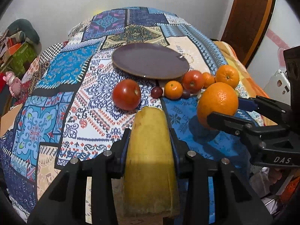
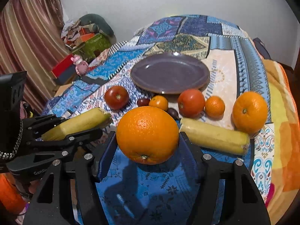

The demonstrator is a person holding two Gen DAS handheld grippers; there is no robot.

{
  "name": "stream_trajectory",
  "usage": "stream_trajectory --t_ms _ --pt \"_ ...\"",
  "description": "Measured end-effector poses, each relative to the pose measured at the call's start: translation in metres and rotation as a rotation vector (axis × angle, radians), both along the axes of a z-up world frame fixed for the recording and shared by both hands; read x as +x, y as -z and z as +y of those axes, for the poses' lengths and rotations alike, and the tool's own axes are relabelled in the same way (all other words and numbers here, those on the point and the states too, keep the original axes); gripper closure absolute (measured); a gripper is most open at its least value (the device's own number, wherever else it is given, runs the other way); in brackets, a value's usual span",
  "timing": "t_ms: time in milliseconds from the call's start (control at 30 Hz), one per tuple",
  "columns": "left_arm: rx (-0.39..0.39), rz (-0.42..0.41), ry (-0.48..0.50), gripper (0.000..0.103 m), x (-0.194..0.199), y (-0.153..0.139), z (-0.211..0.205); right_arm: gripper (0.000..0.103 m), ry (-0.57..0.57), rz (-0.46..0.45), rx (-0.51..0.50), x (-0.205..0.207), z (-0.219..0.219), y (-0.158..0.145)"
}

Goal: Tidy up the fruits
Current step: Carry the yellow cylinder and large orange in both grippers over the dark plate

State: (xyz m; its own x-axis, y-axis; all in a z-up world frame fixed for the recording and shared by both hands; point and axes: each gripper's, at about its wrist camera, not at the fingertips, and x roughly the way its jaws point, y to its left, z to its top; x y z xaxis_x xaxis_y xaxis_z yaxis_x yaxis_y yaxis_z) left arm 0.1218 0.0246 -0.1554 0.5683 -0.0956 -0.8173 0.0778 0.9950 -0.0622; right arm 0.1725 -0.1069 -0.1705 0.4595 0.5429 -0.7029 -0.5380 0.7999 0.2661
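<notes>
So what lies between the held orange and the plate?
In the right wrist view, between the held orange and the plate lie a small mandarin and two dark grapes, one to its left and one to its right, on the cloth.

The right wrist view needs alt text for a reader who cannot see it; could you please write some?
The right hand-held gripper grips a large orange above a patterned cloth. Left of it, the left hand-held gripper holds a yellow banana piece. Beyond lie an empty purple plate, tomatoes, small oranges and another banana piece.
</notes>
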Motion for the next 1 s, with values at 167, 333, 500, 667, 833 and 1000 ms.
stream_trajectory --t_ms 167,333,500,667,833,1000 --pt "-0.001 -0.032 0.006 0.065 0.005 -0.015 -0.002 0.041 0.016 -0.041 0.010 0.005 -0.004 -0.014" --pt "0.000 -0.063 0.004 0.065 0.014 -0.029 -0.002 0.041 0.028 -0.071 0.013 0.014 -0.006 -0.026" --pt "0.005 -0.106 0.002 0.065 0.028 -0.046 -0.002 0.041 0.038 -0.126 -0.002 0.026 -0.005 -0.041" --pt "0.016 -0.143 -0.008 0.065 0.044 -0.060 0.001 0.041 0.041 -0.172 -0.006 0.039 -0.003 -0.055" --pt "0.020 -0.178 -0.016 0.065 0.063 -0.073 0.004 0.041 0.043 -0.207 -0.016 0.053 0.002 -0.064" --pt "0.025 -0.198 -0.029 0.065 0.086 -0.080 0.008 0.041 0.045 -0.231 -0.039 0.068 0.009 -0.068"
